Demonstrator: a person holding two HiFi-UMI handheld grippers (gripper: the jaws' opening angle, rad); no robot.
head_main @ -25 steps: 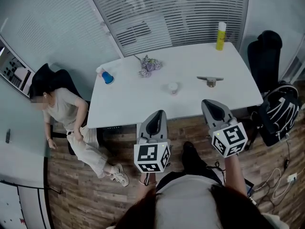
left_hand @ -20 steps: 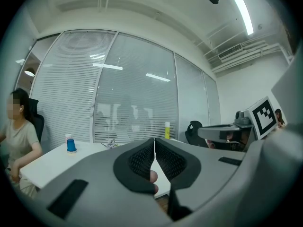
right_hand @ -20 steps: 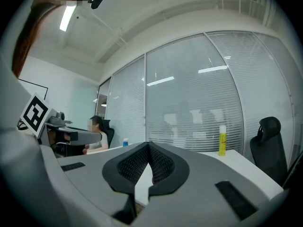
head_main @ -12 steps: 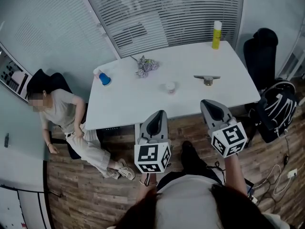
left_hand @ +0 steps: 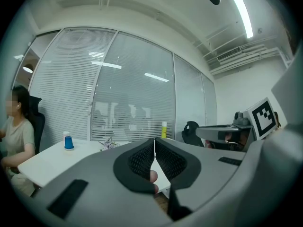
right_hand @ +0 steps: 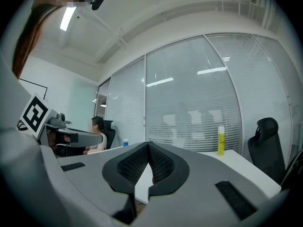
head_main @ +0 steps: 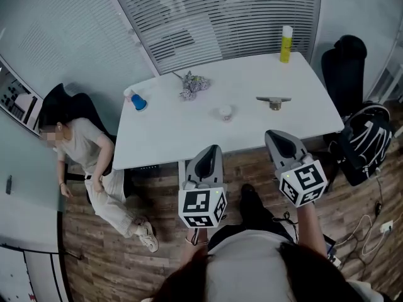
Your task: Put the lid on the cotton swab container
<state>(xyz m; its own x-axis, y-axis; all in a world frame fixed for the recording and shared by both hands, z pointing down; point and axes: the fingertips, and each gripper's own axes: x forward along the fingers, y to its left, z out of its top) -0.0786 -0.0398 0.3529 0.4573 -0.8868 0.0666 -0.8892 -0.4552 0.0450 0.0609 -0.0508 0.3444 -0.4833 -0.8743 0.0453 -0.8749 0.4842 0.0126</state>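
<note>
While the left claw [head_main: 213,150] and right claw [head_main: 274,135] hang clenched and empty short of the bench [head_main: 170,137], the cotton swab container [head_main: 225,112] sits mid-bench at the left claw's 1 o'clock. It is too small to tell whether it is capped or open.

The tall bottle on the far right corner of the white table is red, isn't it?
Not red. The tall bottle on the far right corner of the white table is yellow. The head view shows it.
</note>
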